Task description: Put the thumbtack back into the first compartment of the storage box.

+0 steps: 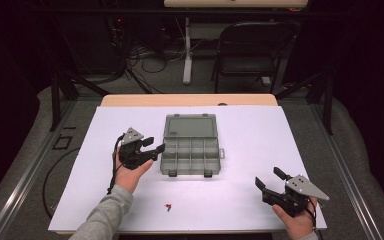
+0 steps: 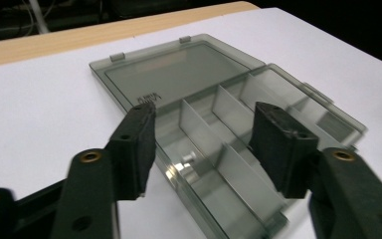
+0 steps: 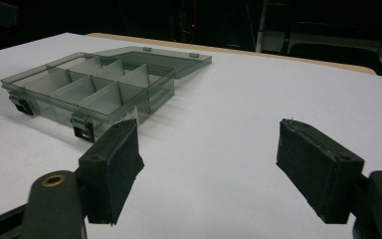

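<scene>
I see a smoky grey, see-through organiser box [image 1: 190, 145] on the white worktop [image 1: 250, 150]; both grippers — left [image 1: 156, 146] and right [image 1: 269, 179] — are black; a tiny red-and-dark piece [image 1: 168, 206] lies near my edge; the worktop's far rim is pale wood.

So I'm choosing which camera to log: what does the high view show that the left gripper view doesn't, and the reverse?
High view: both hands with their tongs, the left tongs at the organizer box's left side and the right tongs open near the table's right corner, plus a small red part on the white table and a chair behind.

Left gripper view: the open pads up close and a small silvery piece in one compartment.

Both: the box with its lid laid open flat.
</scene>
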`<control>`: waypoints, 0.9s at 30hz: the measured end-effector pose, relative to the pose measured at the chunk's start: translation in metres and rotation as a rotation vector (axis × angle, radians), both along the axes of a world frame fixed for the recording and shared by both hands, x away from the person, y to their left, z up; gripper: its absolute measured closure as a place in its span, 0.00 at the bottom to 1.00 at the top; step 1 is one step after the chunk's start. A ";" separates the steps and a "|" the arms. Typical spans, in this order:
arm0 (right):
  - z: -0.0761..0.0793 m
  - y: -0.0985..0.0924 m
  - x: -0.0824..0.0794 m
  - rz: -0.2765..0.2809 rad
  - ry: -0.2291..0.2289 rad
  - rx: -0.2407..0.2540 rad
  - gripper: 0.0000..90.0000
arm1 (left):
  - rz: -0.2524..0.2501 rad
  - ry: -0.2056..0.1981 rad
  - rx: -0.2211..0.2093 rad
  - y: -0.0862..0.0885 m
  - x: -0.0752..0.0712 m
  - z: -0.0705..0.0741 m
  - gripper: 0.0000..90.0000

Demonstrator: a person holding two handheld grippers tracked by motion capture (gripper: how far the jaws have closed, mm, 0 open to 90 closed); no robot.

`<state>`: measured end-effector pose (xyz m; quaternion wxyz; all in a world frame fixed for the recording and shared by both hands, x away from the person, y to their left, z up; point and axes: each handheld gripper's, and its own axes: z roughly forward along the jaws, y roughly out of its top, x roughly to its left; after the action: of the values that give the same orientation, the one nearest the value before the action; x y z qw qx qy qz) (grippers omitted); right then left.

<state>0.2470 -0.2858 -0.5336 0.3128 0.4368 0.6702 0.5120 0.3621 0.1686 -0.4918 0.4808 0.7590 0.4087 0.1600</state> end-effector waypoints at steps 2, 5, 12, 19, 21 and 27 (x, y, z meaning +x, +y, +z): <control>0.000 0.000 0.000 0.000 0.001 -0.001 0.27 | -0.010 0.002 -0.003 0.004 -0.008 0.000 0.42; 0.000 0.001 0.000 -0.001 0.001 -0.001 0.27 | -0.012 0.002 -0.003 0.010 -0.020 0.000 0.35; 0.000 0.001 0.000 0.002 -0.001 -0.002 0.27 | -0.010 -0.003 -0.015 0.029 -0.050 -0.003 0.34; 0.000 0.002 -0.001 0.003 0.003 -0.008 0.27 | -0.010 0.021 -0.014 0.039 -0.075 -0.011 0.37; 0.000 0.002 -0.001 0.005 0.003 -0.011 0.27 | -0.007 0.020 -0.003 0.040 -0.083 -0.015 0.38; 0.000 0.002 -0.001 0.004 0.003 -0.010 0.27 | -0.012 0.019 0.003 0.043 -0.099 -0.027 0.44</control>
<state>0.2462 -0.2839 -0.5337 0.3130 0.4350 0.6740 0.5085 0.2636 0.2114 -0.5193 0.4766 0.7638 0.4085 0.1503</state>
